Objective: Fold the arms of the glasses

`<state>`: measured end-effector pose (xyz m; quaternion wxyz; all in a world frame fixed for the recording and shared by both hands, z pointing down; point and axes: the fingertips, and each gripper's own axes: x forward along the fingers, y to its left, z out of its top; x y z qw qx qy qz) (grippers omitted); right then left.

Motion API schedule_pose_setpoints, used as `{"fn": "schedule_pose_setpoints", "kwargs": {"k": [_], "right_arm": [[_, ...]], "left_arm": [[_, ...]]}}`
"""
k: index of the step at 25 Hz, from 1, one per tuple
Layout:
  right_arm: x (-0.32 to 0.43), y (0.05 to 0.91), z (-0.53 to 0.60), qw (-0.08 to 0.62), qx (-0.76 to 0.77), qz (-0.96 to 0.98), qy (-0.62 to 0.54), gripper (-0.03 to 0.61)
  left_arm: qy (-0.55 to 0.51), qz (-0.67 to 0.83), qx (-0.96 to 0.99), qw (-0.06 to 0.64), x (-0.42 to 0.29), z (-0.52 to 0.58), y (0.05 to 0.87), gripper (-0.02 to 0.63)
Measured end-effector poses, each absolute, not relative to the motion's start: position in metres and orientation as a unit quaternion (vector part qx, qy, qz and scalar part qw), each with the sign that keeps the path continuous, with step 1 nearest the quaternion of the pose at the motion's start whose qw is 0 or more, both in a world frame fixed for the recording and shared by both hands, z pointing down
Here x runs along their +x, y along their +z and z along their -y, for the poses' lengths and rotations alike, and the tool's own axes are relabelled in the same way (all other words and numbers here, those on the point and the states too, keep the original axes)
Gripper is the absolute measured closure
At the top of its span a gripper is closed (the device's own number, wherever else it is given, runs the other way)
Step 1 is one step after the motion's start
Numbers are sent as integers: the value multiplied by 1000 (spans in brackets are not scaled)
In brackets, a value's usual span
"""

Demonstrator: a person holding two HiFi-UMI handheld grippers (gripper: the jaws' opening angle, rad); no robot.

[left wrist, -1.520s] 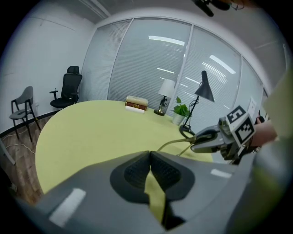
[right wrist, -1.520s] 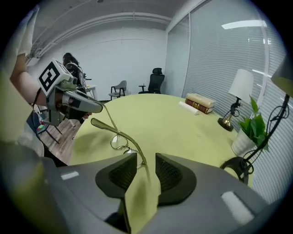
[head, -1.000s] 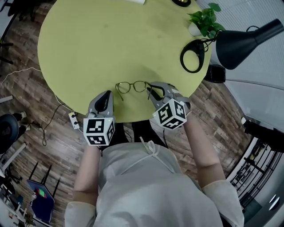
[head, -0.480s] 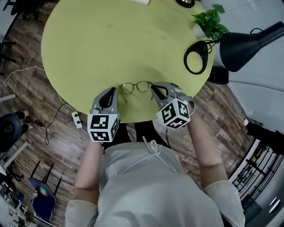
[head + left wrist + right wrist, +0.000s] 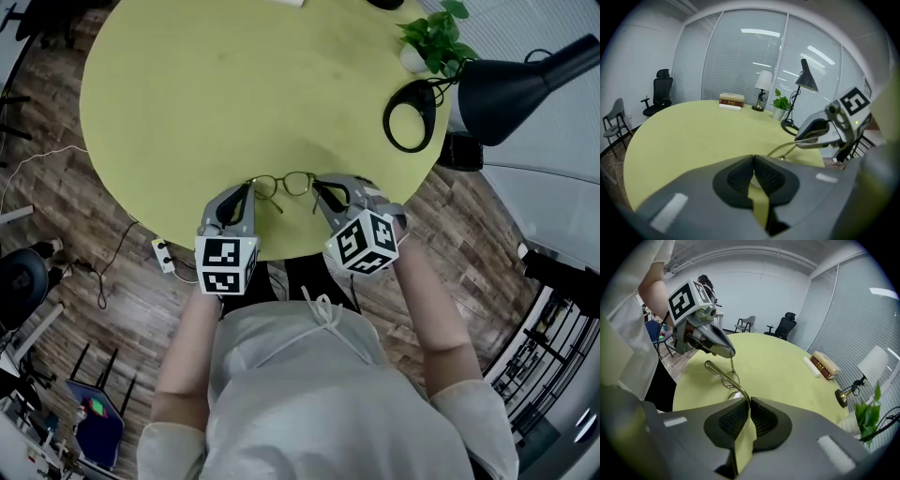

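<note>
- The glasses (image 5: 281, 185), of thin gold-coloured wire with rounded lenses, are located at the near edge of the table, at centre frame in the head view, between the two grippers.
- The right gripper (image 5: 320, 192) is noted clenched on the right arm of the glasses. Its jaws have just been closing, and in the right gripper view the gold arm is seen running straight in between the ribbed black pads.
- The left gripper (image 5: 246, 192) is recorded with its jaws brought together, the dark textured pads meeting at the tip. Its tip is placed at the left end of the glasses. A pinch on the left arm cannot be confirmed.
- The right gripper view alone shows a thin wire arm hanging just under the left gripper's tip. The head view alone shows both marker cubes and the person's pale sleeves.
- The left gripper view shows the frame wire running to the right, toward the right gripper.
- The table (image 5: 216, 84) is round, matt and yellow-green.
- At upper right in the head view a potted plant (image 5: 433, 37) and a black desk lamp (image 5: 516, 84) with a ring-shaped base (image 5: 410, 117) are noted.
- A stack of books (image 5: 731, 100) and a white-shaded lamp (image 5: 763, 82) are seen at the far edge, in the gripper views only.
- The floor (image 5: 56, 187) is of dark wood planks. A wall of blinds (image 5: 740, 56) and a black office chair (image 5: 660, 89) are recorded beyond the table.
</note>
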<state>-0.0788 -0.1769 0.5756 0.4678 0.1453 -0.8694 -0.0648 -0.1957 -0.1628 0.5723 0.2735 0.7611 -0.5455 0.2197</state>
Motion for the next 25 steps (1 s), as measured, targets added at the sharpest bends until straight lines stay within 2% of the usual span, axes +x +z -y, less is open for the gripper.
{"fn": "schedule_pose_setpoints", "kwargs": {"k": [25], "right_arm": [[-79,579,170,469,111,874,-63,563]], "left_arm": [[271,519,757,290,-160,182,615,607]]}}
